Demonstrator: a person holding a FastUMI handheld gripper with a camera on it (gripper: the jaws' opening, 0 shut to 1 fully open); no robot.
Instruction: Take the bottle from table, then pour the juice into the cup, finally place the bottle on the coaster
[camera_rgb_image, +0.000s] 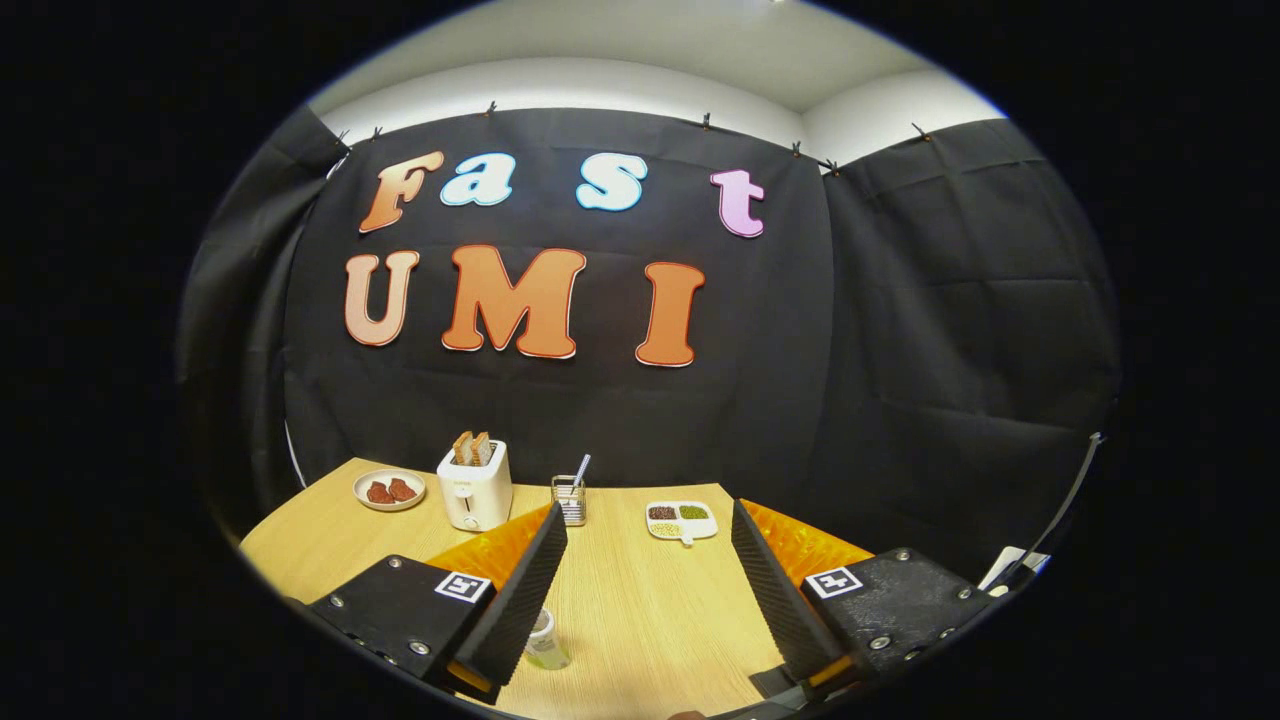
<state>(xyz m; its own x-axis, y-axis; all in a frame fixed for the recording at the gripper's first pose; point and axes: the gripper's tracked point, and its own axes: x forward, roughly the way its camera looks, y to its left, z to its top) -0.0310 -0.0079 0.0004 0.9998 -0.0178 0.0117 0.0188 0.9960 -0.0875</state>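
Gripper view: the gripper (650, 570) hangs above a wooden table (640, 620) with its fingers spread wide and nothing between them. A small clear bottle (546, 640) of pale juice stands low beside the inner face of the left finger, partly hidden by it. Beyond the fingers stand a toaster (475, 485), a plate (389, 489), a glass with a straw (570, 498) and a divided dish (682, 520). To take the bottle well, likely shift left and lower so both fingers straddle its body before closing.

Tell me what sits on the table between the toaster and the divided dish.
In the gripper view, a clear holder with a utensil sticking out stands between the toaster and the divided dish. The gripper is open, holding nothing.
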